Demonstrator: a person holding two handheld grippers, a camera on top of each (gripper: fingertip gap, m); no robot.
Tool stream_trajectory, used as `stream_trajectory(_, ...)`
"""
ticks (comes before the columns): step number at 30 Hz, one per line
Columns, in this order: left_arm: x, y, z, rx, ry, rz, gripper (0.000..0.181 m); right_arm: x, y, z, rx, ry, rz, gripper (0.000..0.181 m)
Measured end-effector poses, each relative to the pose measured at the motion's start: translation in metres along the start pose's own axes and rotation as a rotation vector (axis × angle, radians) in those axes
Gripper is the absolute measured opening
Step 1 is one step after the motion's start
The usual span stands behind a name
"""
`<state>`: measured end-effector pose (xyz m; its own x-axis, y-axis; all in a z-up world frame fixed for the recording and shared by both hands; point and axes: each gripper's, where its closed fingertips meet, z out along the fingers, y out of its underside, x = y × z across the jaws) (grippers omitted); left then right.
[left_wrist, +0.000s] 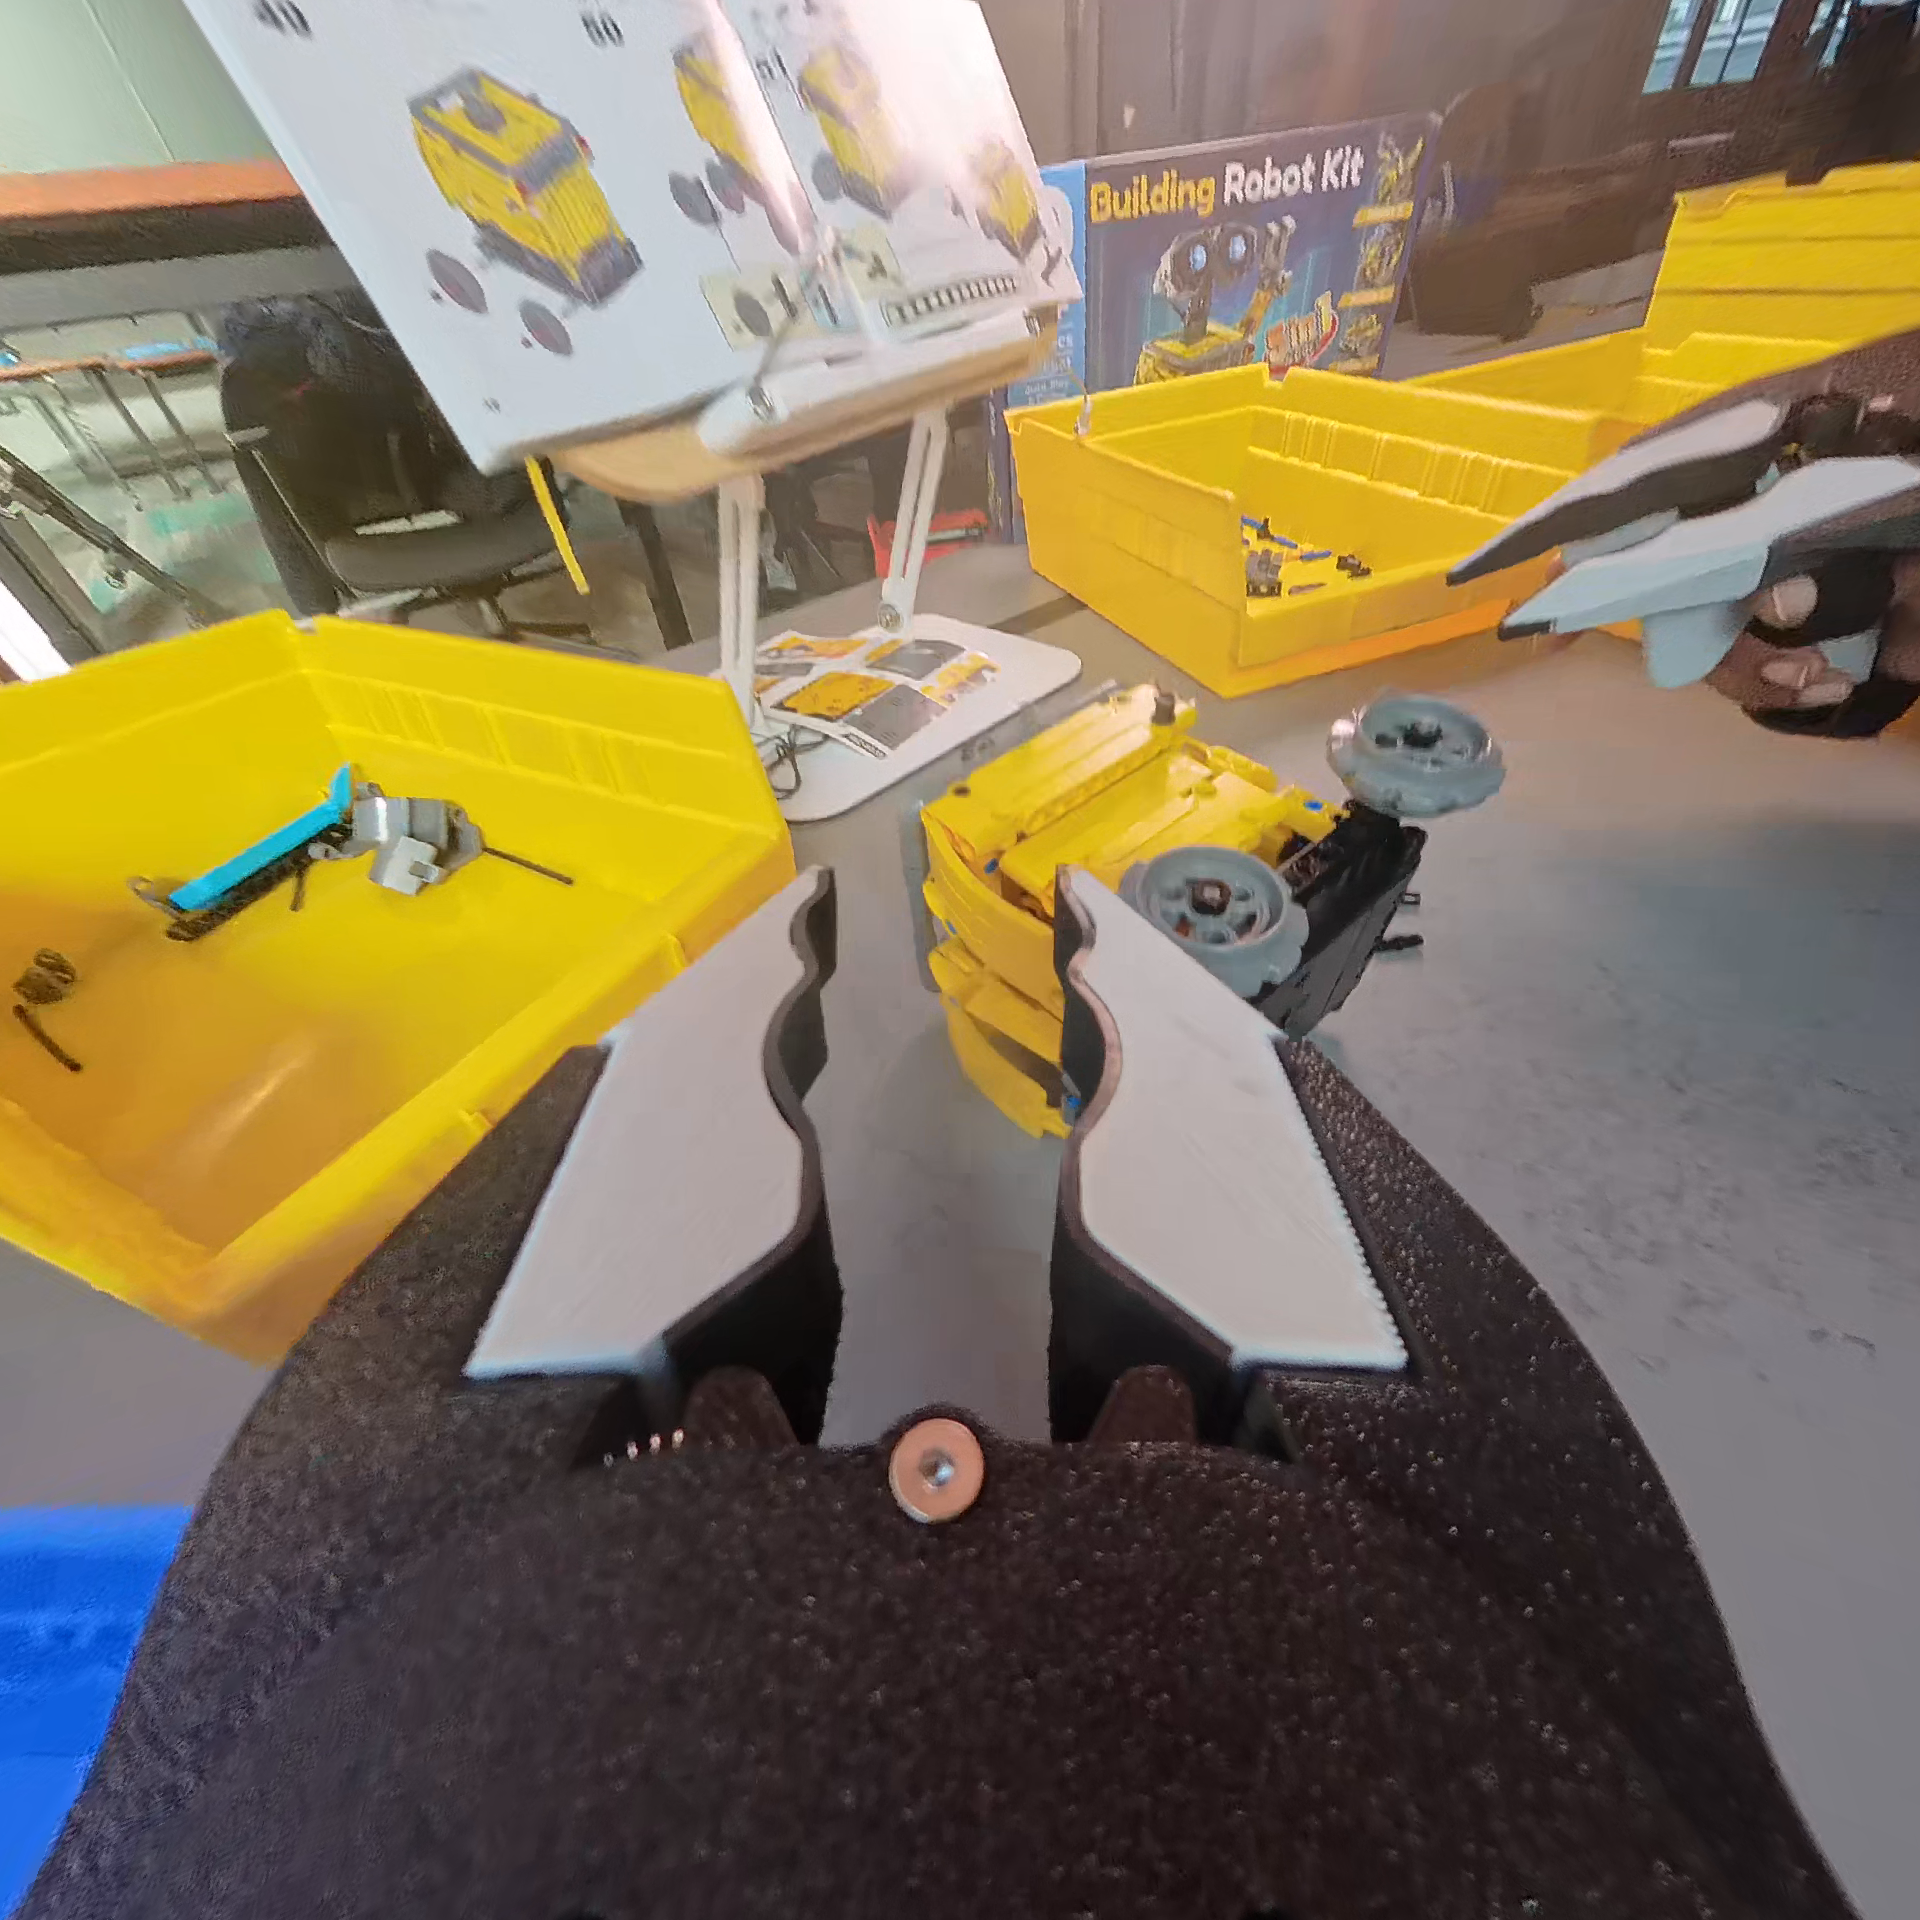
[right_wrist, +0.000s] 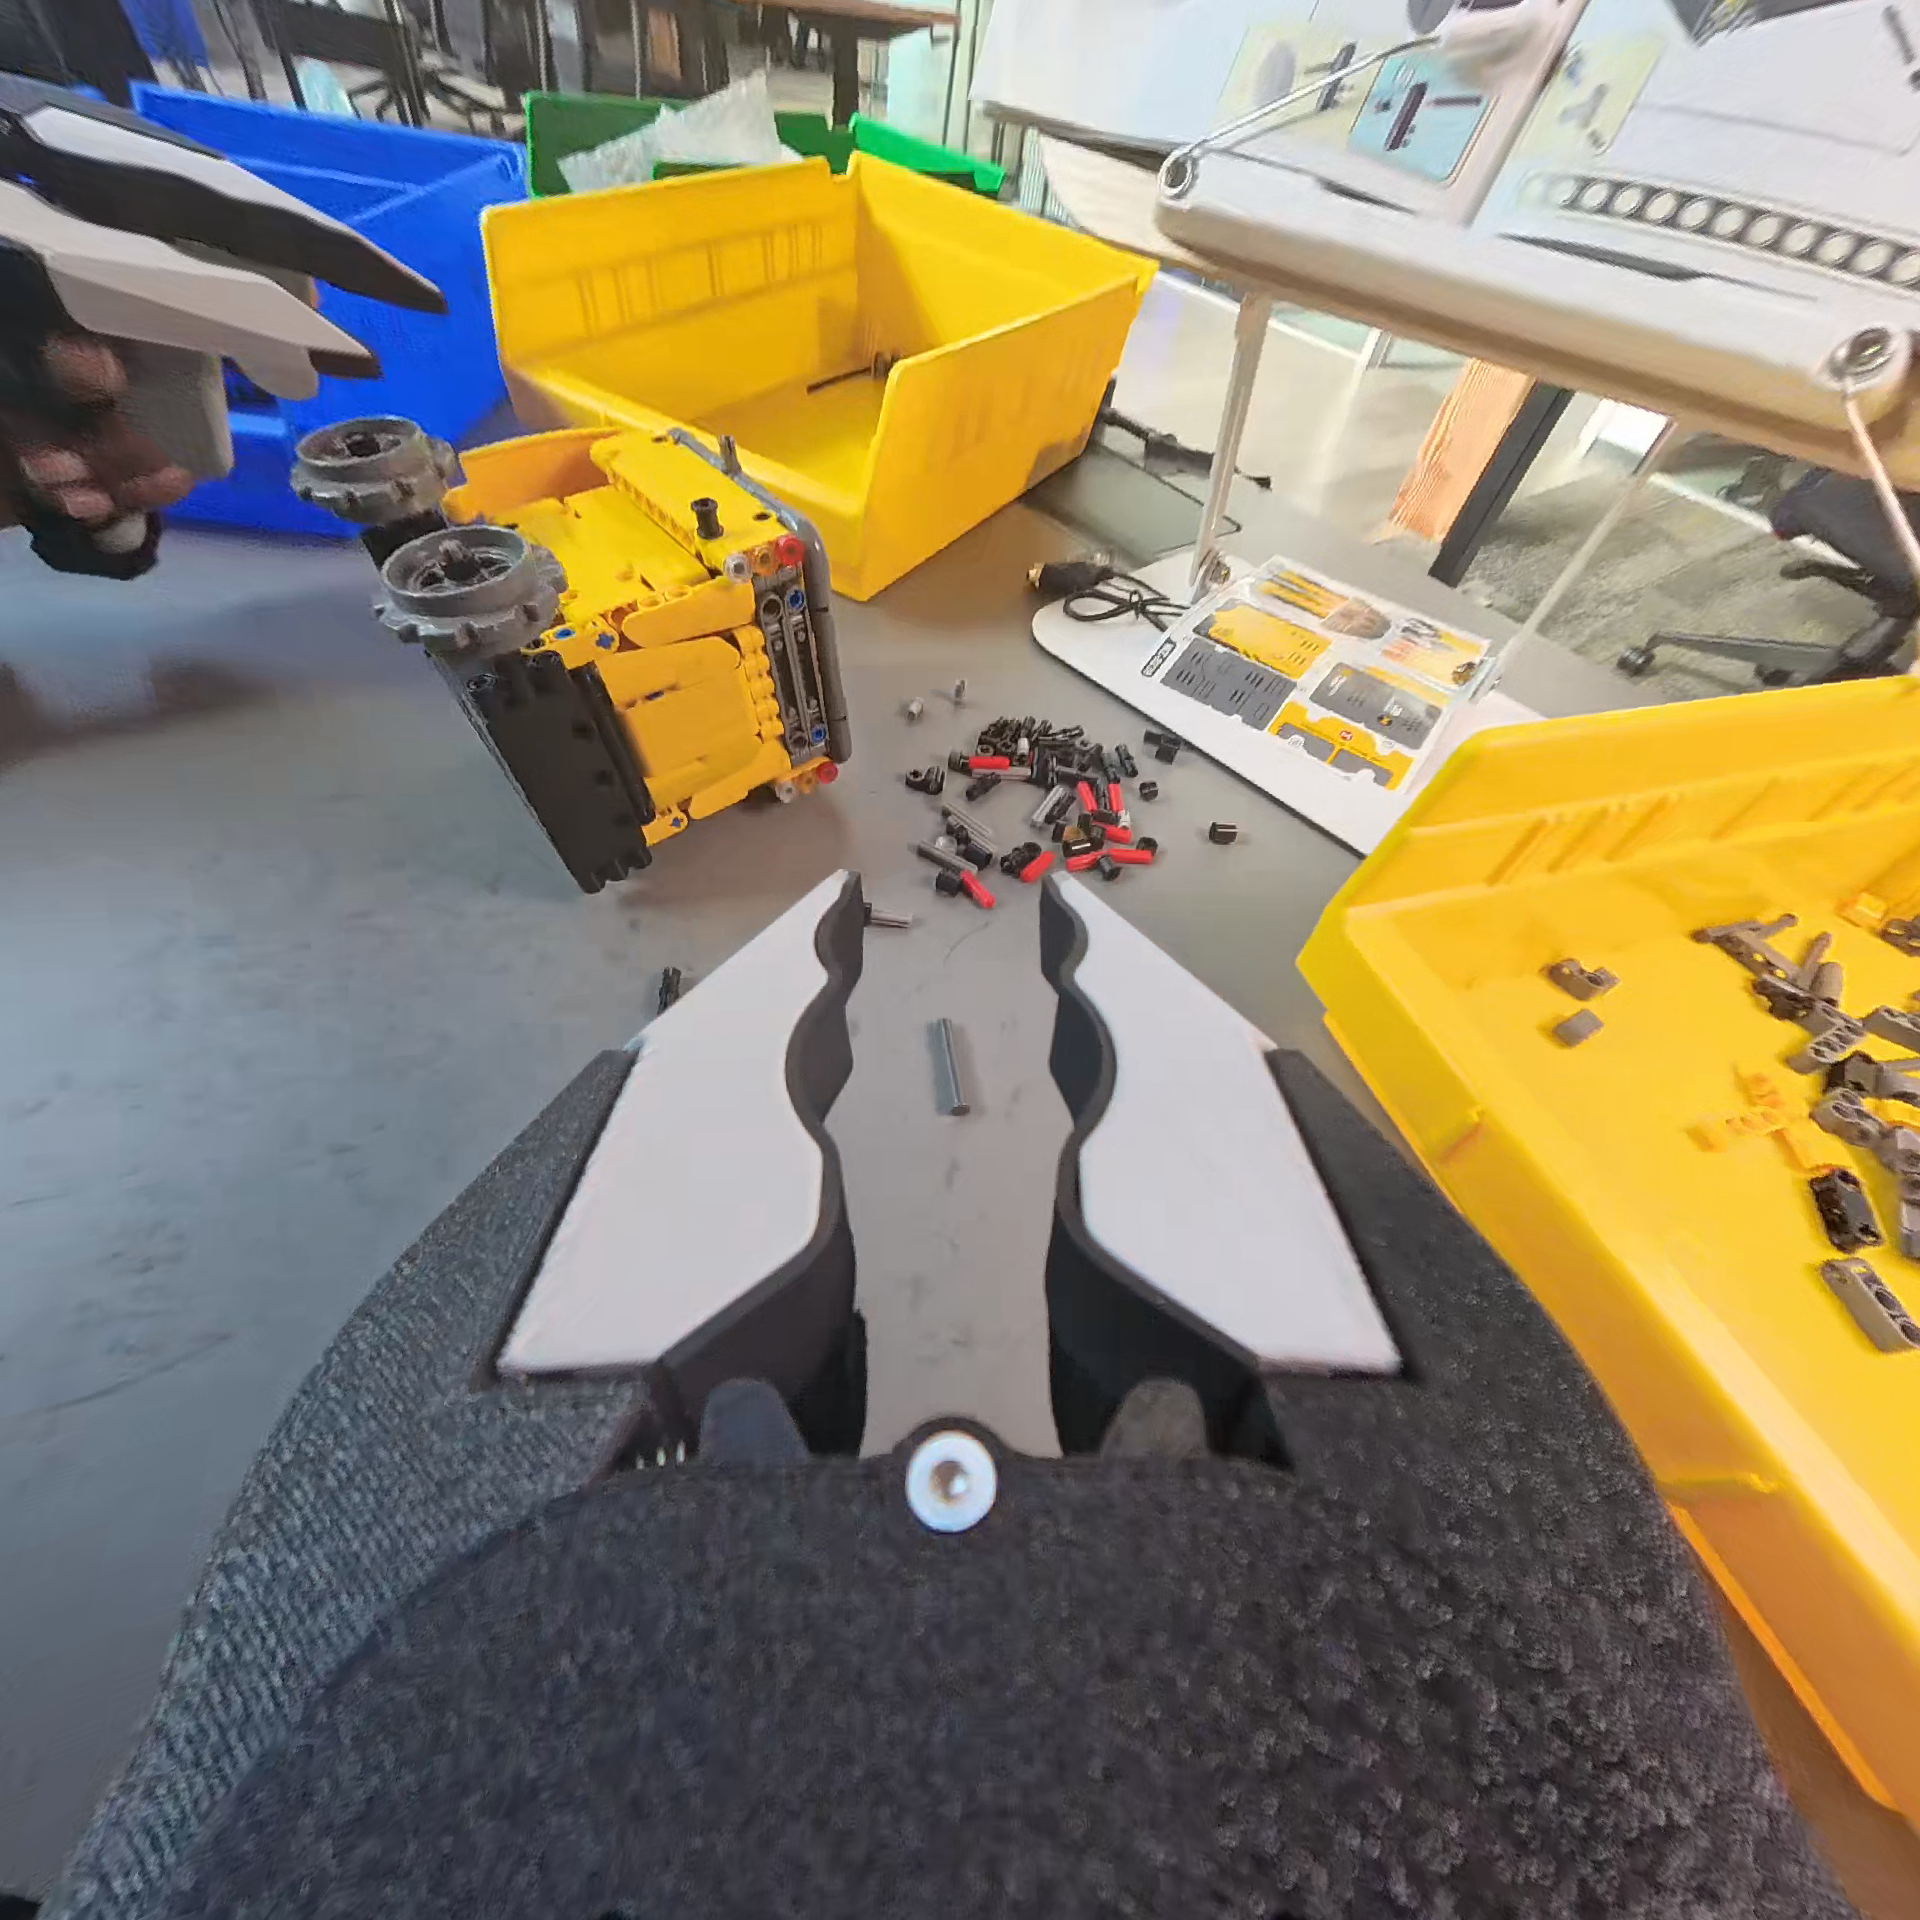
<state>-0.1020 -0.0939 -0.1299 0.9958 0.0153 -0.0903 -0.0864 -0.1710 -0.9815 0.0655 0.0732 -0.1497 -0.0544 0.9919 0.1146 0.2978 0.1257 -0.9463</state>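
**Yellow brick model (right_wrist: 665, 665) lying on its side, both grippers empty**

You are holding the right gripper (right_wrist: 948, 883) with its jaws spread apart and nothing between them. It is hovering low over the grey table (right_wrist: 260, 987). A short grey axle (right_wrist: 949, 1065) is lying on the table in the gap between the two fingers, and I cannot tell if anything is touching it. Just beyond the fingertips, a loose pile of small black, red and grey pins (right_wrist: 1039, 800) is spreading over the table. The model is resting to the left of this pile, near it but apart from the right gripper.

You are holding the left gripper (left_wrist: 948, 888) released as well, gripping nothing. Its right finger is covering part of the model in the left wrist view, next to one of the two grey wheels (left_wrist: 1216, 914); whether it is touching is not clear.

Farther out, a yellow bin (left_wrist: 416, 727) with a few parts is sitting left of the model. A second yellow bin (right_wrist: 1507, 1039) with grey connectors is lying at the right. An instruction booklet (left_wrist: 582, 208) is standing on a white stand behind, with a sticker sheet (right_wrist: 1320, 675) on its base. A blue bin (right_wrist: 395, 187) and the kit box (left_wrist: 1236, 260) are standing at the back.
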Motion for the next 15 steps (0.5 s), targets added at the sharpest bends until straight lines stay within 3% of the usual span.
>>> stream_trajectory(4, -0.039, -0.056, -0.043, 0.099, -0.152, 0.045, 0.04, 0.005, 0.001, -0.007, 0.046, 0.039, -0.037, 0.039)
stream_trajectory(7, -0.104, -0.073, -0.096, -0.041, -0.347, 0.074, 0.038, 0.005, -0.001, -0.011, 0.068, 0.04, -0.076, 0.038)
stream_trajectory(9, -0.146, -0.06, -0.128, -0.246, -0.391, 0.003, 0.038, 0.007, 0.0, -0.011, 0.081, 0.044, -0.096, 0.038)
stream_trajectory(12, -0.198, -0.013, -0.164, -0.564, -0.399, -0.079, 0.037, 0.008, 0.002, -0.01, 0.113, 0.049, -0.08, 0.035)
stream_trajectory(15, -0.212, 0.05, -0.181, -0.835, -0.274, -0.205, 0.036, 0.005, 0.006, -0.009, 0.106, 0.039, -0.089, 0.035)
